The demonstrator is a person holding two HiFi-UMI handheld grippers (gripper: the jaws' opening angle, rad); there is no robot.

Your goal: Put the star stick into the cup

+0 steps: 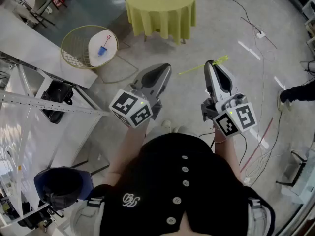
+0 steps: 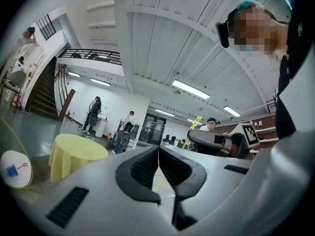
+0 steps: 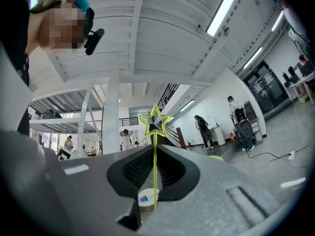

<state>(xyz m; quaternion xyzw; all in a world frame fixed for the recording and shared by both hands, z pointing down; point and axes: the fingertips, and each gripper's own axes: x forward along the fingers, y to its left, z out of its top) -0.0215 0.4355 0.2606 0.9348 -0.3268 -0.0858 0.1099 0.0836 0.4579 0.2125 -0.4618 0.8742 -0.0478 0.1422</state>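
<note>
Grey floor (image 1: pixel 231 38), yellow table (image 1: pixel 161 9) ahead. Short of that table your right gripper (image 1: pixel 209 64) pinches the star stick (image 3: pixel 154 156). Your left gripper (image 1: pixel 166 69) has its jaws together, empty.

Head camera overhead; gripper cameras forward-facing

We see a matt cloth (image 1: pixel 158 18), a smooth, faintly glossy floor (image 1: pixel 256 77), the right gripper (image 1: pixel 210 63) in matt grey plastic with ribbed black pads (image 3: pixel 136 170), and a smooth plastic star stick (image 3: pixel 154 157).
</note>
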